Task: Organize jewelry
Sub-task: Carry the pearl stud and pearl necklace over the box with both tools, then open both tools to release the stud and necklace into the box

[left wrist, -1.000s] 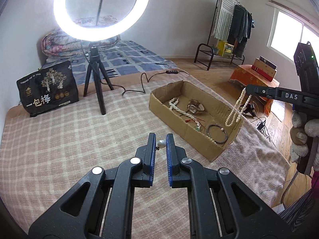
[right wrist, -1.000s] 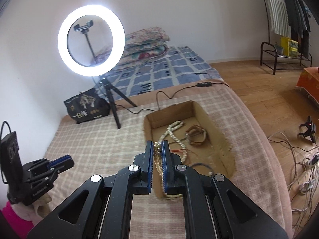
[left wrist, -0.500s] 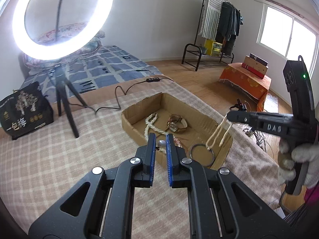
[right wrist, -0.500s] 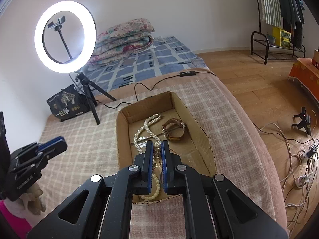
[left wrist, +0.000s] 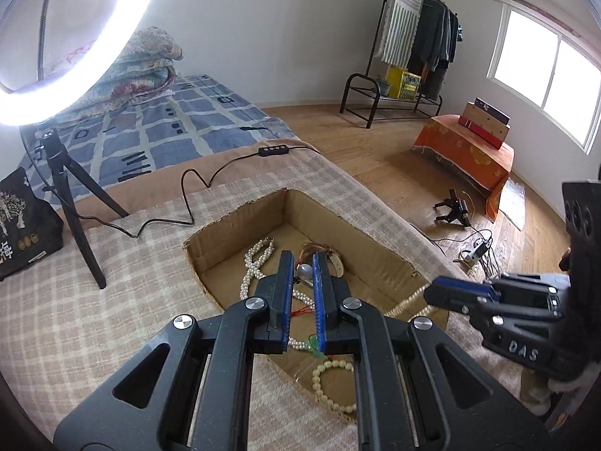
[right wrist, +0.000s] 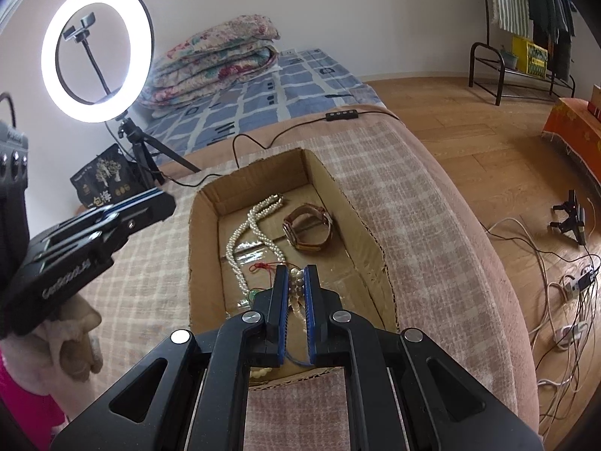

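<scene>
Left wrist view: left hand-held gripper [left wrist: 303,263] pinches a round grey pearl bead [left wrist: 305,272] over the cardboard box [left wrist: 379,263]; a second ago it hung short of the box. The box, corrugated and rectangular, runs long axis 7 to 1 o'clock on the plaid blanket [left wrist: 75,323]. Right hand-held gripper [right wrist: 296,276] pinches a cream bead strand [right wrist: 295,282] hanging into the box near end, lower than before. White pearl necklace [right wrist: 255,221] lies at 11, brown leather watch [right wrist: 310,227] at 12.

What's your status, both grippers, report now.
Left gripper shut on a pearl piece. Right gripper shut on a bead strand. Both over the cardboard box. Nothing in the way.
</scene>
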`<state>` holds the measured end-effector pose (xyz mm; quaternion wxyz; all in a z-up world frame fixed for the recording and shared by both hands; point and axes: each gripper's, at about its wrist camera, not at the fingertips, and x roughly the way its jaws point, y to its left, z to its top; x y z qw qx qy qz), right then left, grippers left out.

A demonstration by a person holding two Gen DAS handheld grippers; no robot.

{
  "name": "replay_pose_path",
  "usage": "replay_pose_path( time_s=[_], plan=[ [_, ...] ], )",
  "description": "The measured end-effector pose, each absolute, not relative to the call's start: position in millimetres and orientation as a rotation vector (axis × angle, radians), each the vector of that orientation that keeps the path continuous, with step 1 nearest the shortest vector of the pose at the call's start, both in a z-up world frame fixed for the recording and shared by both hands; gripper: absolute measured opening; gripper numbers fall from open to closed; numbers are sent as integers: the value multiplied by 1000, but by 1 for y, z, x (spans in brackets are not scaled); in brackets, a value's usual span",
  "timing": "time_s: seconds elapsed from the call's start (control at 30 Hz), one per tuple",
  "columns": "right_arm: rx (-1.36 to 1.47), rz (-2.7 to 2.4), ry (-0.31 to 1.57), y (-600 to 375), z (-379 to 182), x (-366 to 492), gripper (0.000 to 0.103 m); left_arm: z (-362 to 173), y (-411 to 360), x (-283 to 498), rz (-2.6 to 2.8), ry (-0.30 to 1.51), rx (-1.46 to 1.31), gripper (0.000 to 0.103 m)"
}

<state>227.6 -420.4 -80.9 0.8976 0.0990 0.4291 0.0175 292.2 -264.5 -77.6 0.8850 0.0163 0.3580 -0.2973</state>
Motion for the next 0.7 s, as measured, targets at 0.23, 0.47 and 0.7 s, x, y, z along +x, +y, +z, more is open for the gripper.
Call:
replay_pose_path(
  time_s=[0.23,0.47,0.7],
  plan=[
    [185,41,903,-420,-84,227,6,-81,-277,303,-603,762,42,8],
    [172,45,913,-417,-86,226,7,-79,-280,306,-597,759,44,8],
    [151,42,912,-414,-87,226,17,-75,-279,307,-581,757,44,9]
  ],
)
